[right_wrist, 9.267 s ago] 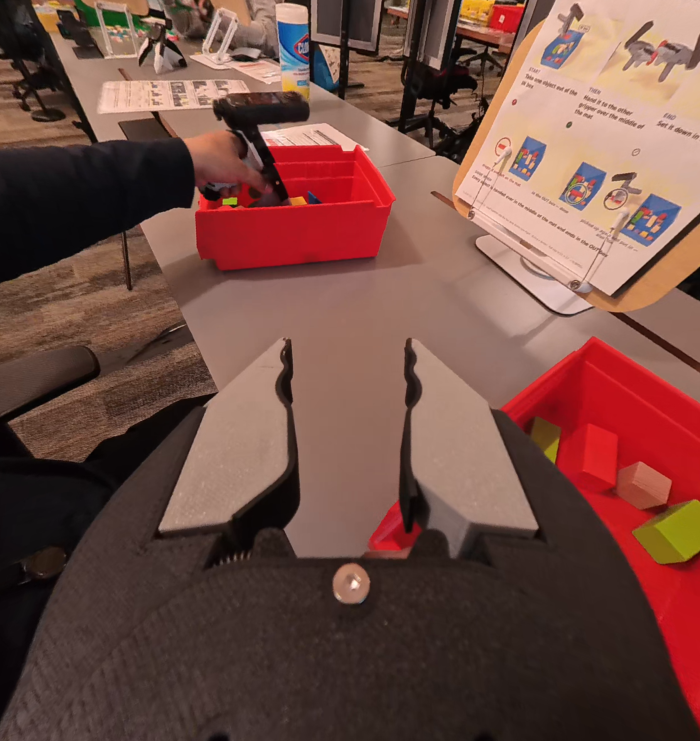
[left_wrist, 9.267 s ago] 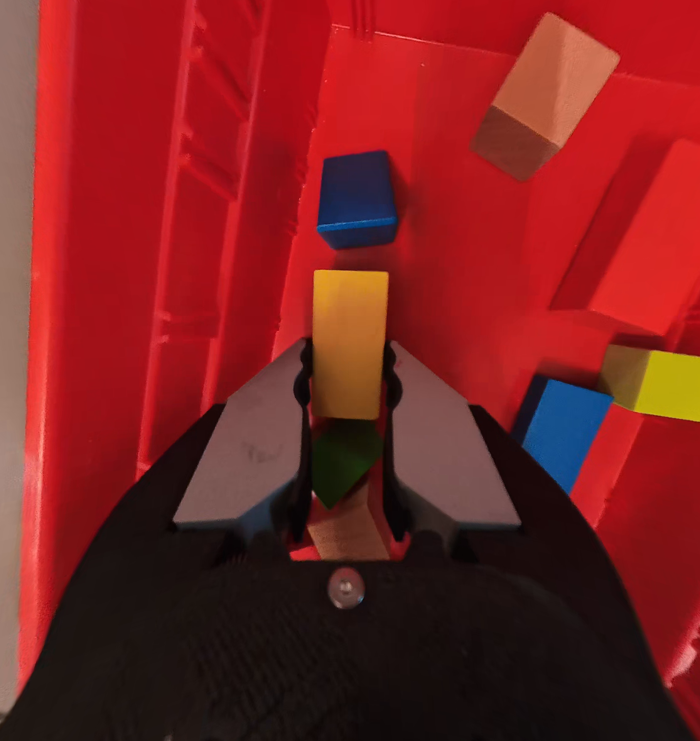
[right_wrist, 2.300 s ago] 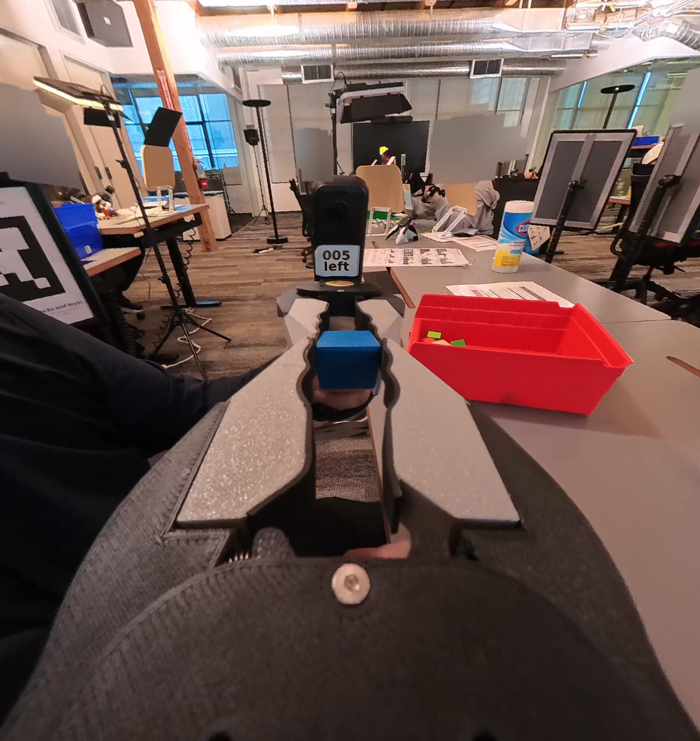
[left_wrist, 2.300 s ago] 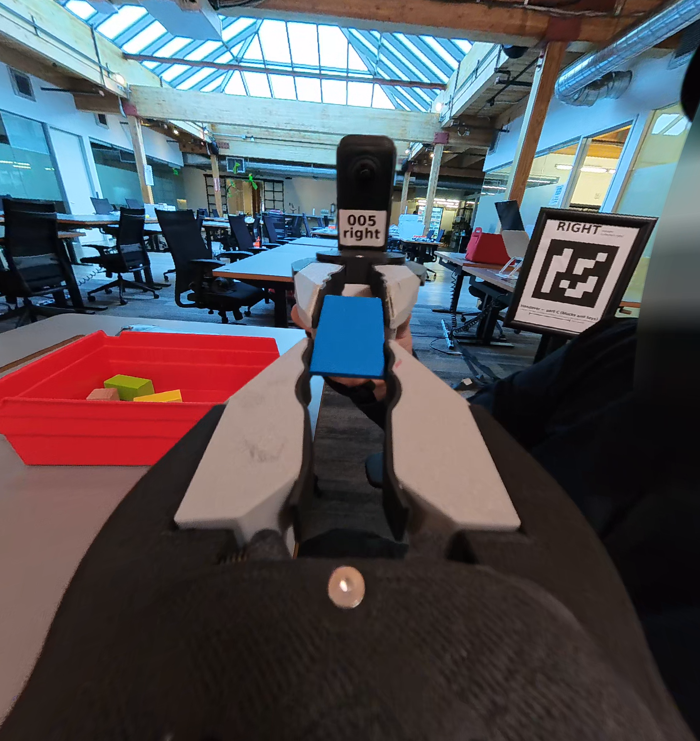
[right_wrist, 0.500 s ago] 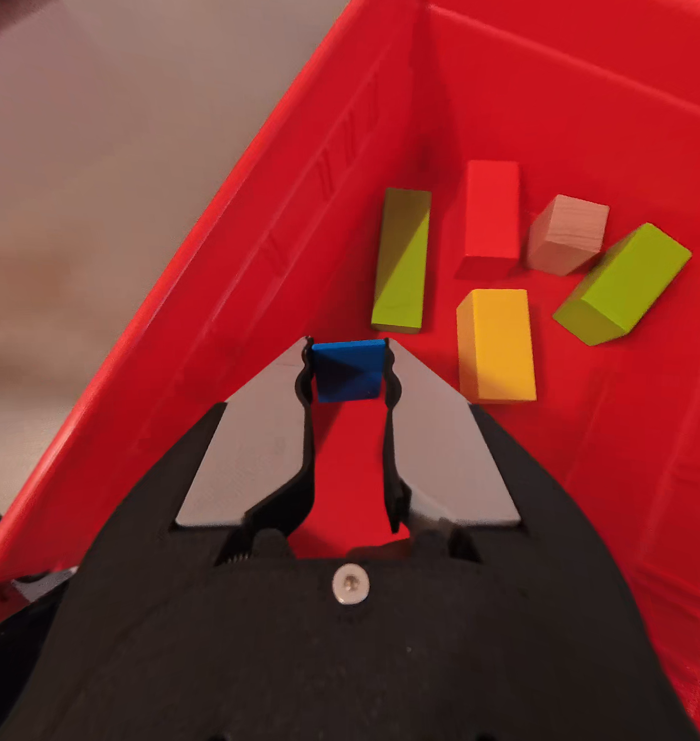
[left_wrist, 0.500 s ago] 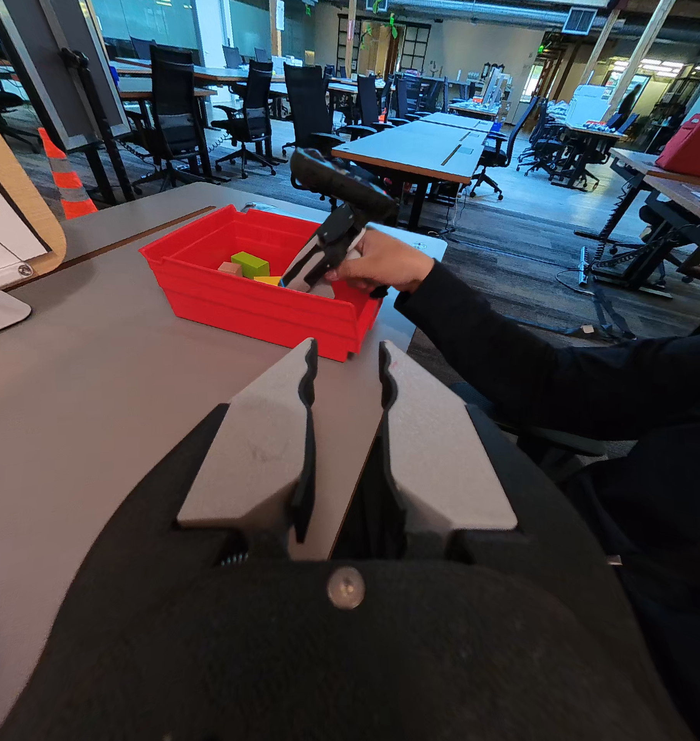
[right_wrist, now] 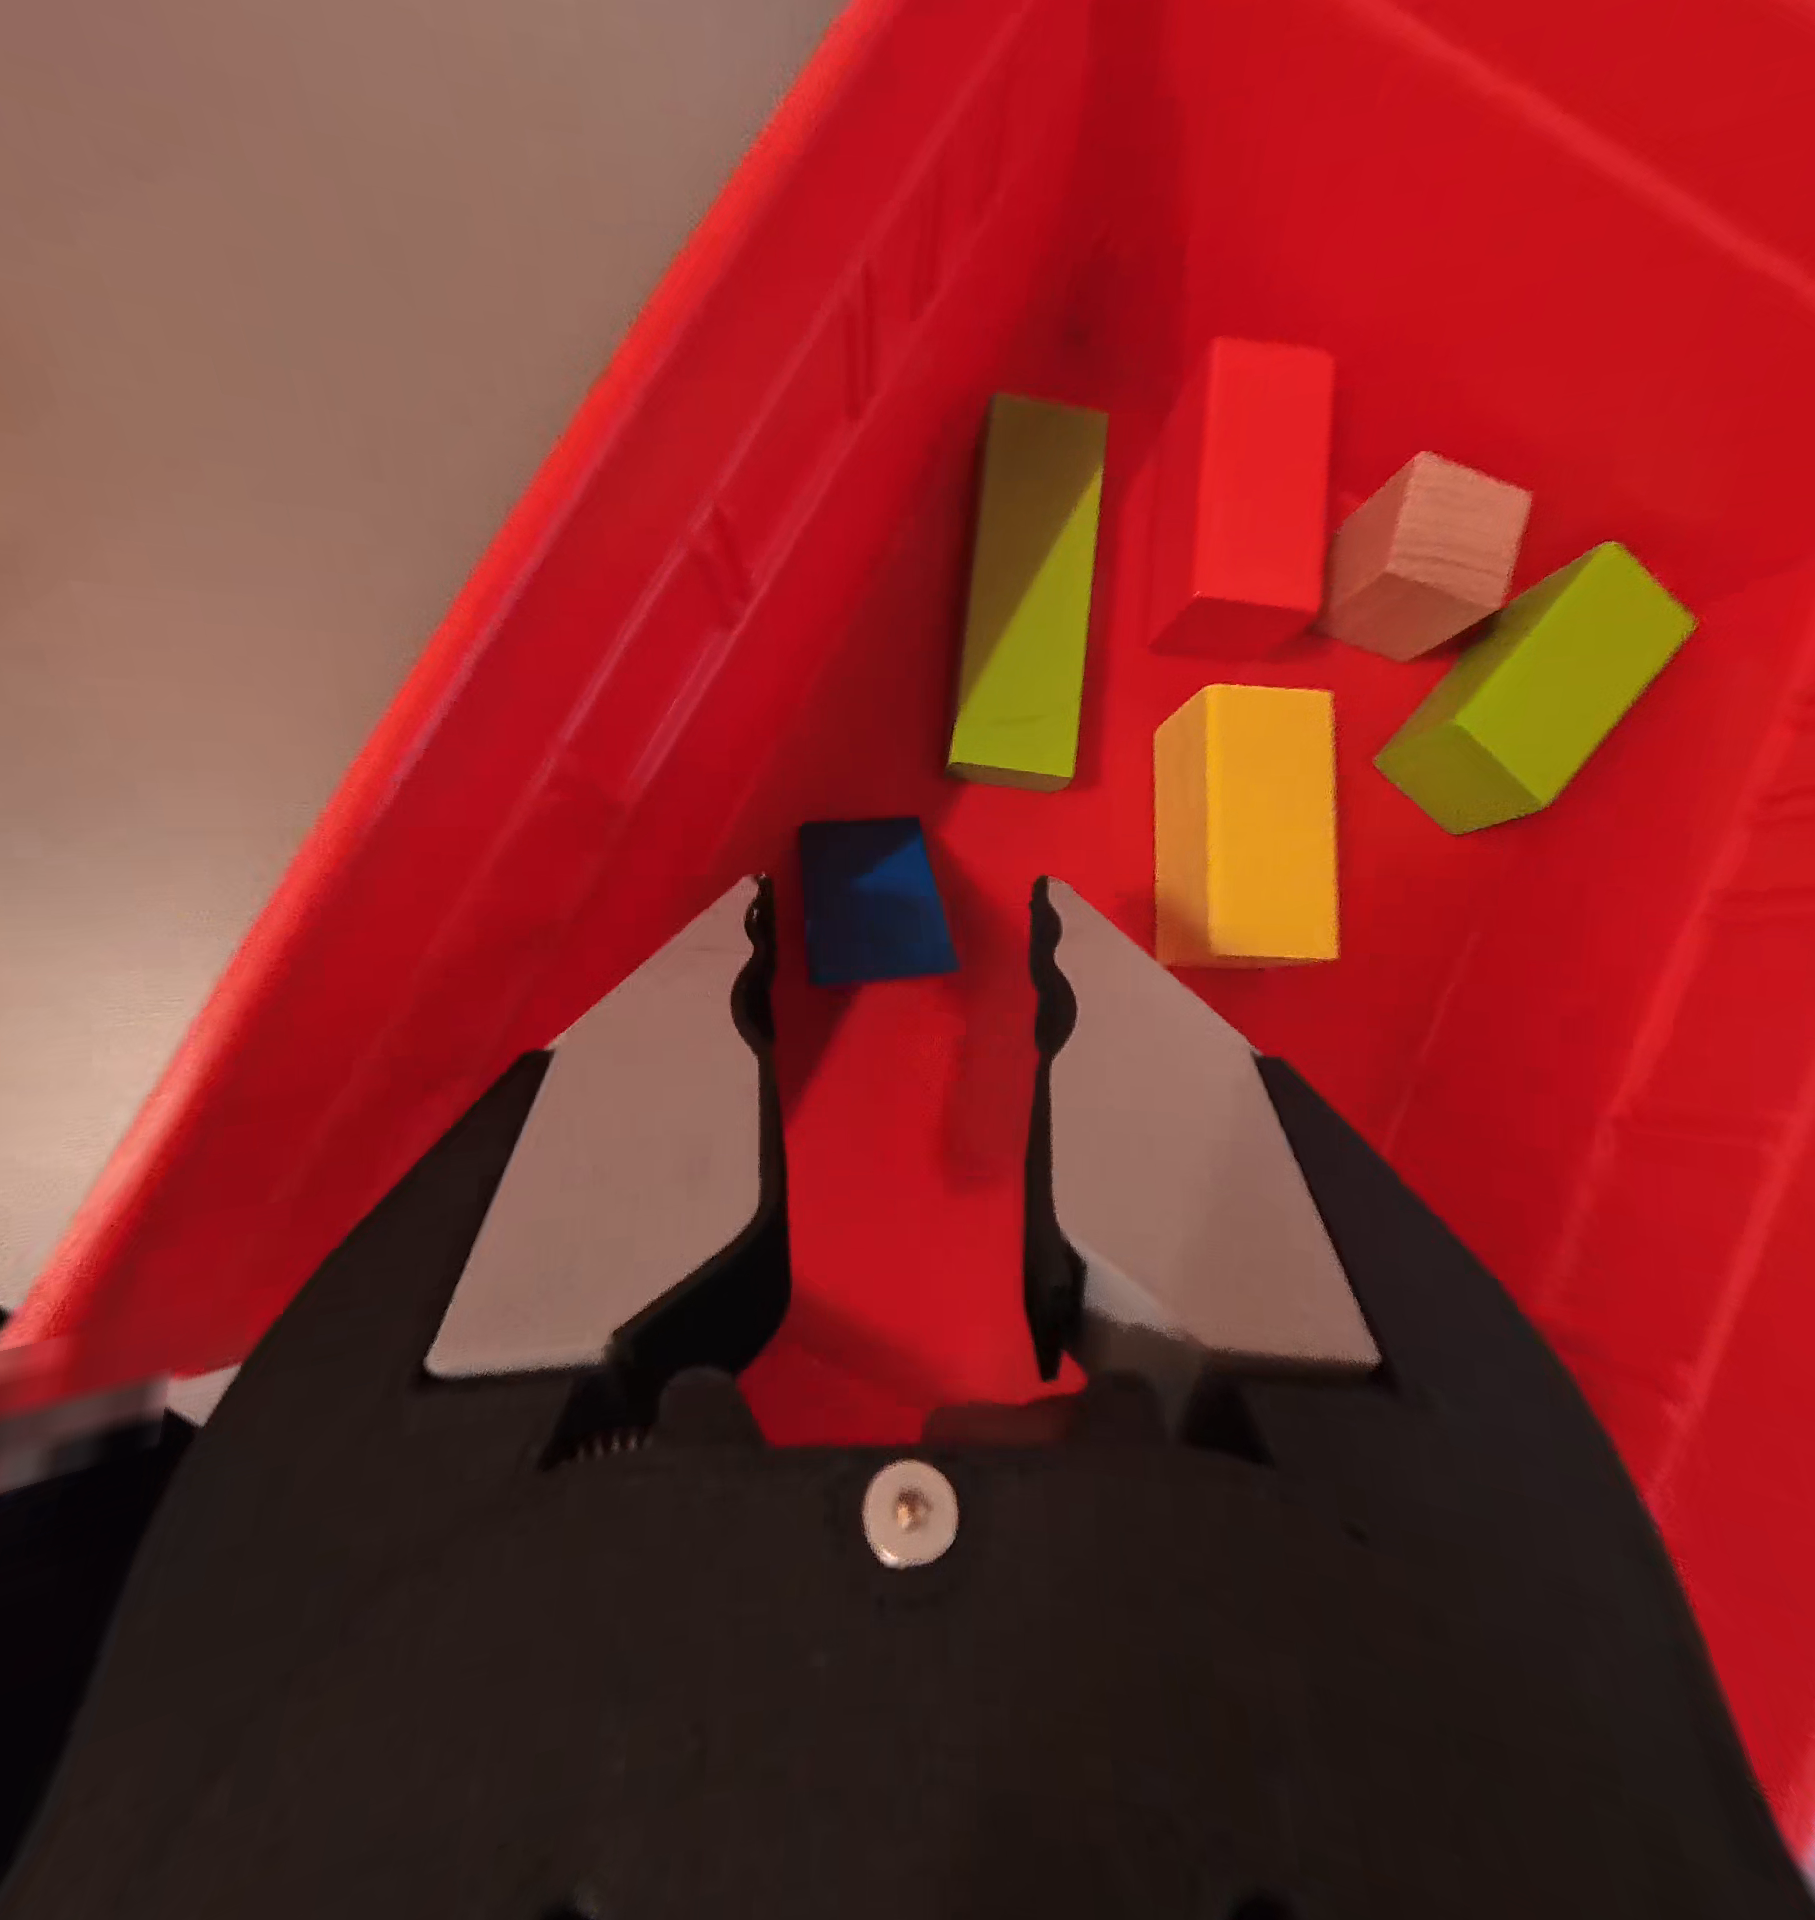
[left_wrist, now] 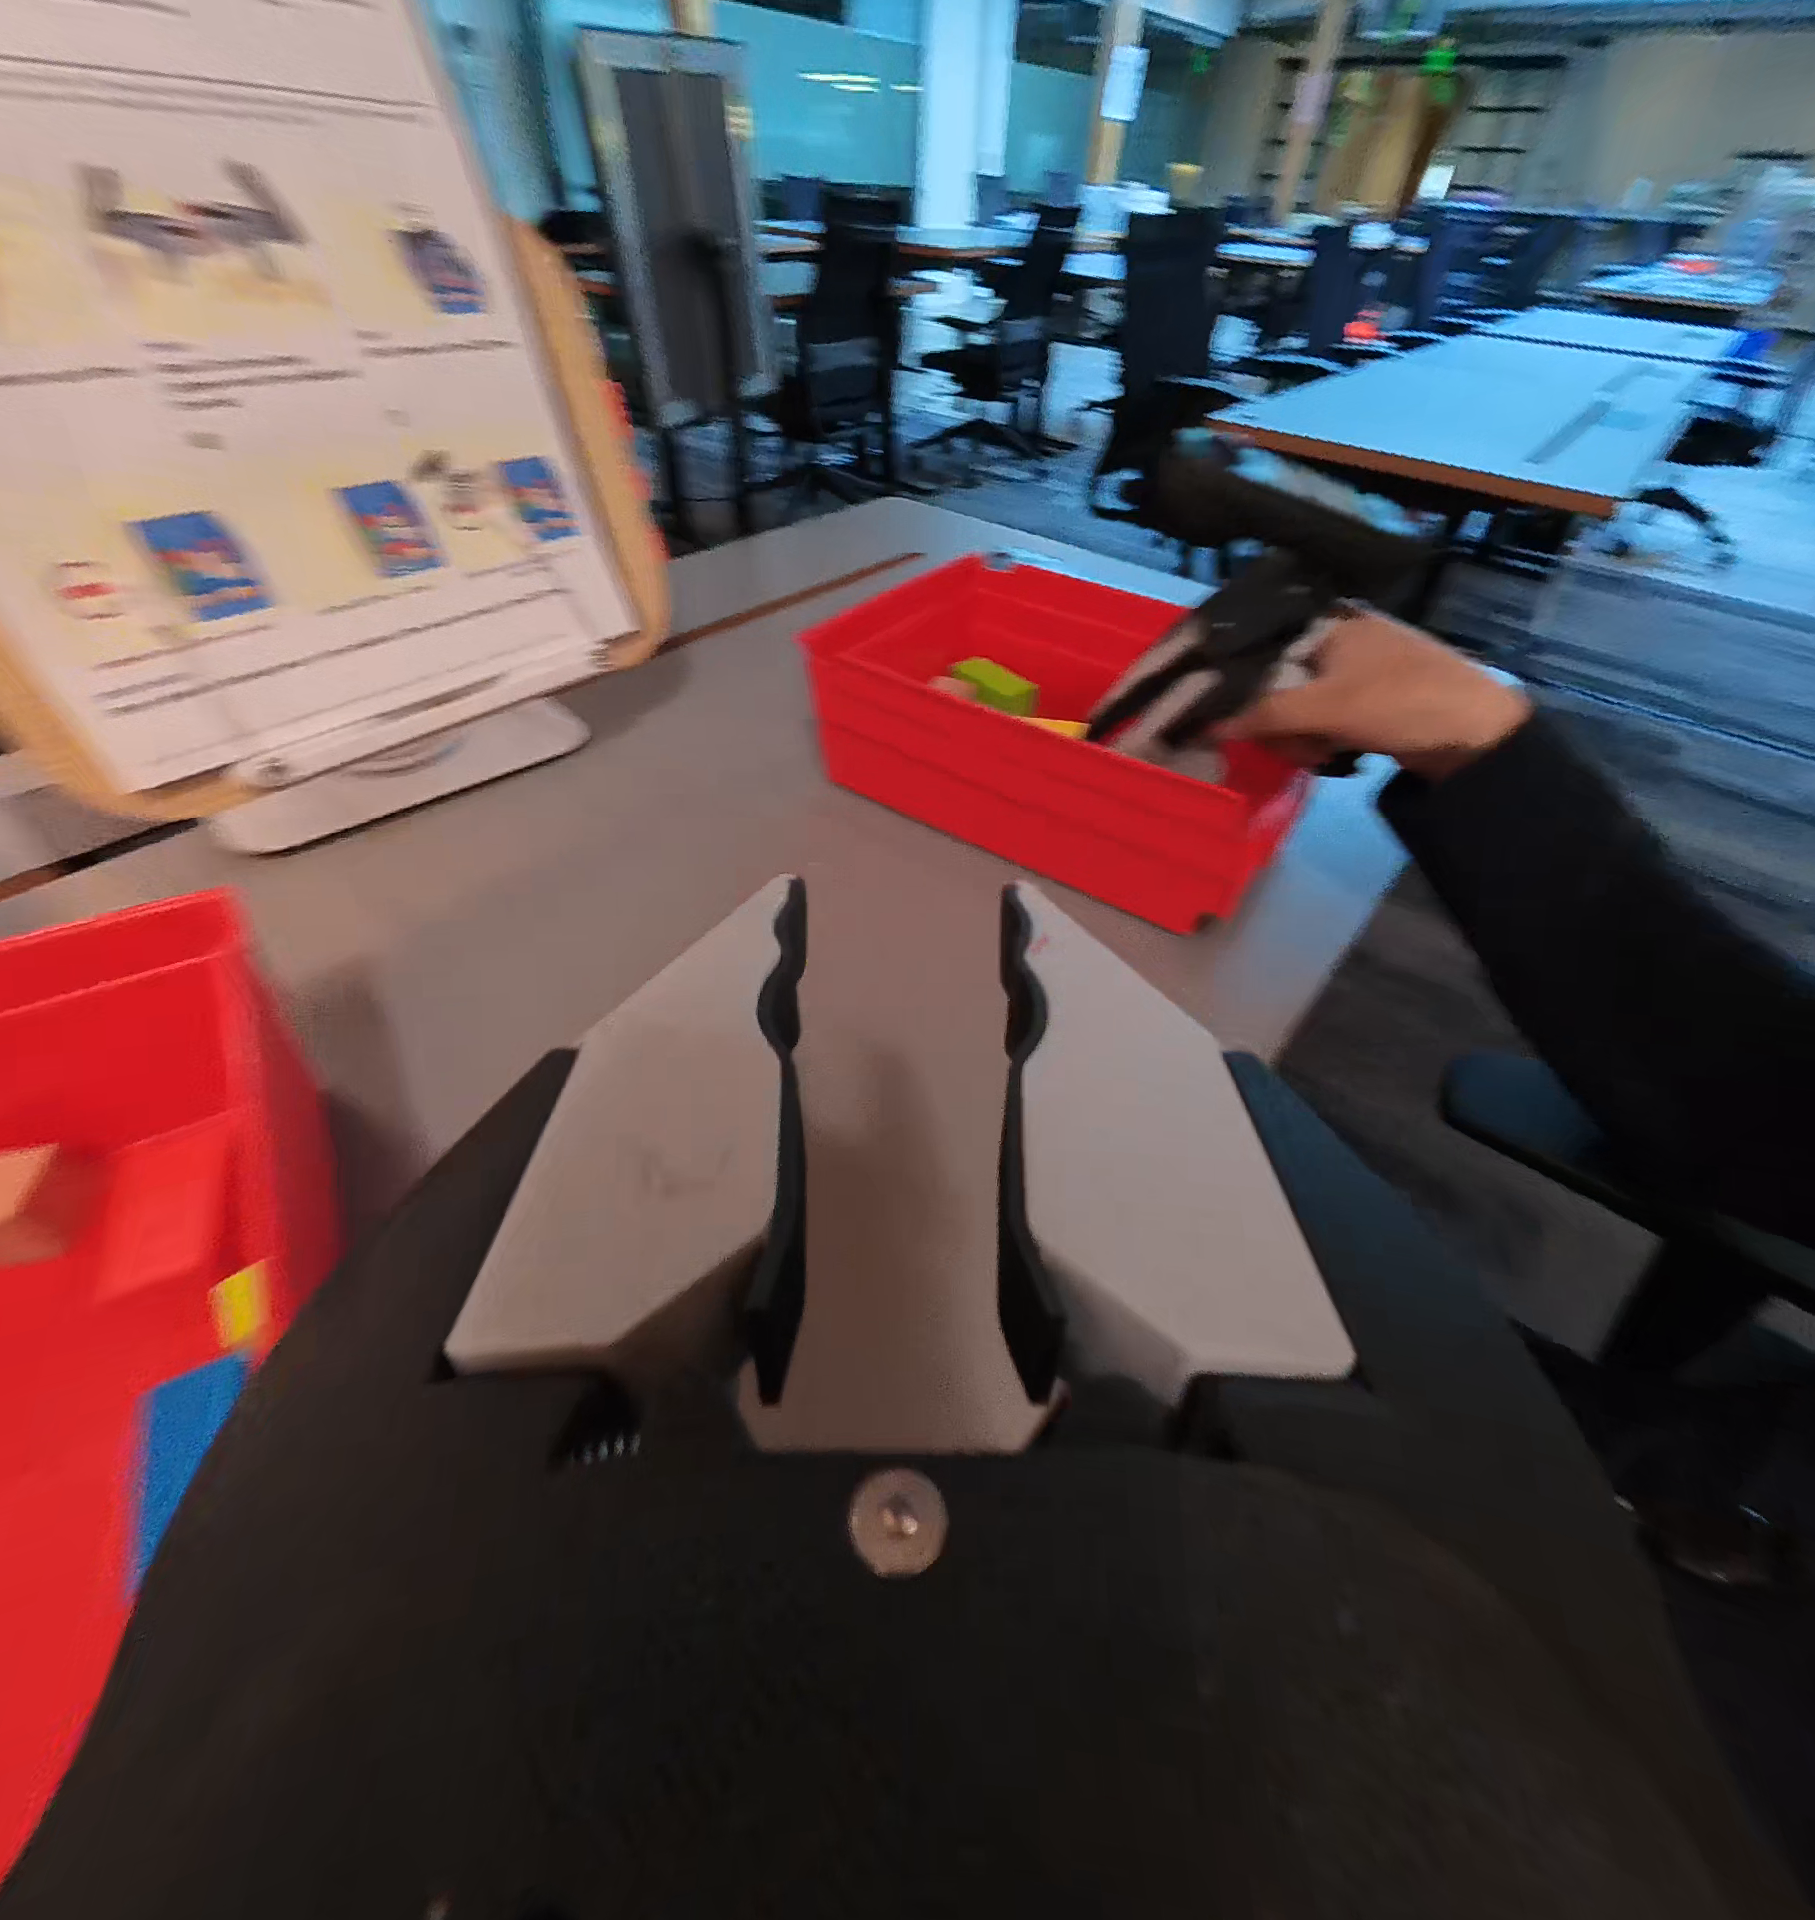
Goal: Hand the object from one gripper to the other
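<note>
My right tongs (right_wrist: 895,904) spread, empty, over red bin (right_wrist: 591,665). Blue block (right_wrist: 875,902) lies on bin floor just ahead of tips, nearer left finger, touching neither. My left tongs (left_wrist: 901,914) spread, empty, above grey table (left_wrist: 570,914).

The blue block (right_wrist: 875,902) is a small dark-blue wooden wedge-ish piece lying flat on the floor of the red bin (right_wrist: 591,665), close to the bin's left wall. It sits free, touching nothing, just below the long green block (right_wrist: 1033,592).
</note>
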Demonstrator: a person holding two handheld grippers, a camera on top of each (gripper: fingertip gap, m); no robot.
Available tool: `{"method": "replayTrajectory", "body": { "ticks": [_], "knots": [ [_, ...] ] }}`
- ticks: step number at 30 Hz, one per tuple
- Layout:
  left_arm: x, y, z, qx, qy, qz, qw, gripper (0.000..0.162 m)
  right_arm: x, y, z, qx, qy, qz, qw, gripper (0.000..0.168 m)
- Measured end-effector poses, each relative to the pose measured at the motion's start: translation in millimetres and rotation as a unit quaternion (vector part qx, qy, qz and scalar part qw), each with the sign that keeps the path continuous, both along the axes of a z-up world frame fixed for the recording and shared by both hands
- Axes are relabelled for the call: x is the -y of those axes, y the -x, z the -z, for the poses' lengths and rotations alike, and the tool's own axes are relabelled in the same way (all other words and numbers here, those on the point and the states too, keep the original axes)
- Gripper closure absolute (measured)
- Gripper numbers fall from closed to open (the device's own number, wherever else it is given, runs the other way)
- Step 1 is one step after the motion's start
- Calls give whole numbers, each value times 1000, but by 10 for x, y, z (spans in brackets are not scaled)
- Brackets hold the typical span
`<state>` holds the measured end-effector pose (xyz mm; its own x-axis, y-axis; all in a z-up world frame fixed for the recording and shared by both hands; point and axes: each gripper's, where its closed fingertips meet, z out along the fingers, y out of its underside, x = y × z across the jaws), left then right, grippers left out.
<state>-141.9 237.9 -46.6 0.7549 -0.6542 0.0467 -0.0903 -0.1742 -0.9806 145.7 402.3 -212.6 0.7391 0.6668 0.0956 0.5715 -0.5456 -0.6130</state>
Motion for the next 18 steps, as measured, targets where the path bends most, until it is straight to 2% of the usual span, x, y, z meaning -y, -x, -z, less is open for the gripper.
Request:
{"method": "replayTrajectory", "body": {
  "ticks": [4, 7, 11, 14, 18],
  "knots": [
    [-83, 814, -62, -12, -12, -125, 992, 122, 58, 32, -403, -46, -59, -4, 997, 123],
    [-37, 1434, -105, 8, -12, -209, 978, 124, 107, 86, -659, -74, -102, -15, 992, 124],
    [-73, 2008, -26, 21, 1, -265, 964, 132, 160, 185, -859, -110, -137, -26, 984, 126],
    [-342, 2262, 278, -7, 68, -259, 963, 129, 207, 278, -897, -128, -134, -40, 982, 126],
    [-619, 2521, 937, -49, 238, -233, 942, 126, 242, 360, -901, -120, -139, -51, 982, 127]
  ]
}}
